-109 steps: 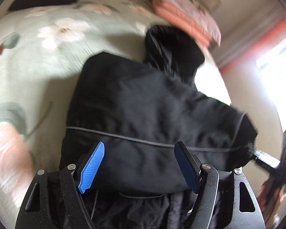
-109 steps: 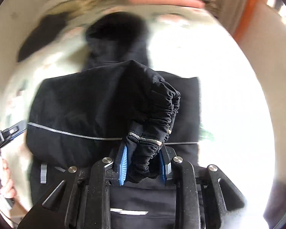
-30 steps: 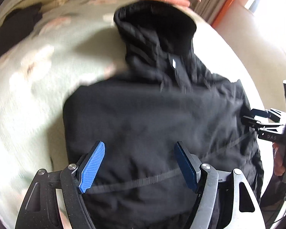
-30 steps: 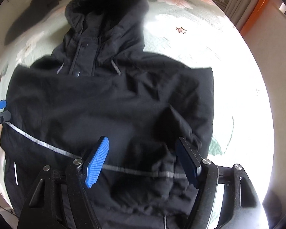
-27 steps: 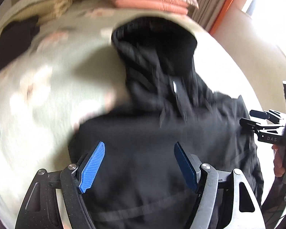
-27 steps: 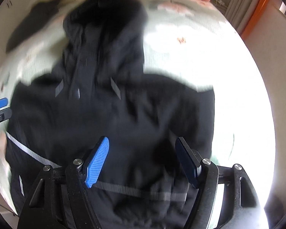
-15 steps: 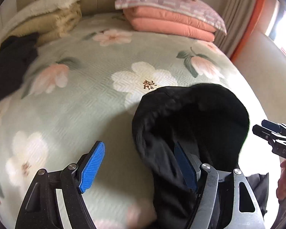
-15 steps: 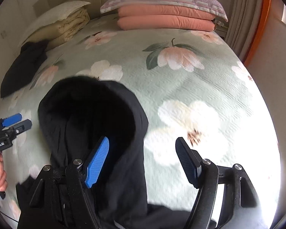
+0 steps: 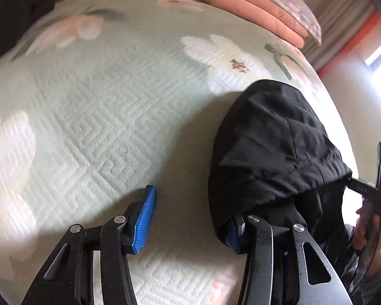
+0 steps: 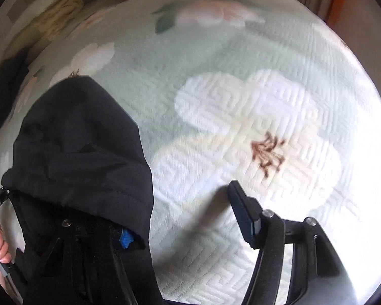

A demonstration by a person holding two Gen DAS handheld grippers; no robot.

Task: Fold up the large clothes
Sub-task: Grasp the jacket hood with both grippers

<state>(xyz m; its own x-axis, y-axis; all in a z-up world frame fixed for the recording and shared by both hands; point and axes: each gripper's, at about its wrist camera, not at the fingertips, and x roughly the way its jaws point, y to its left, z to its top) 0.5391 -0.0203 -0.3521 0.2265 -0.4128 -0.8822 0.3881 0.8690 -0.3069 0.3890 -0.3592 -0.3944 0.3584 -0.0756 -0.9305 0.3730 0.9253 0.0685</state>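
The black jacket's hood [image 9: 274, 147] lies on the floral bedspread [image 9: 109, 117]. My left gripper [image 9: 190, 218] is open at the hood's left edge, its right finger tucked under the hood's rim, its left finger on bare bedspread. My right gripper [image 10: 180, 216] is open at the hood's right edge [image 10: 83, 152], its left finger hidden under the black cloth, its right finger [image 10: 241, 211] over the bedspread. The jacket's body is out of view below.
Pink pillows [image 9: 254, 2] are stacked at the head of the bed. A dark garment [image 9: 10, 7] and a folded cream blanket [image 10: 56, 12] lie at the far left. A curtain and bright window [image 9: 378, 50] are at the right.
Both grippers have moved forward and down to the hood. Each now has its inner finger slipped under the hood's edge, where before they hovered above it.
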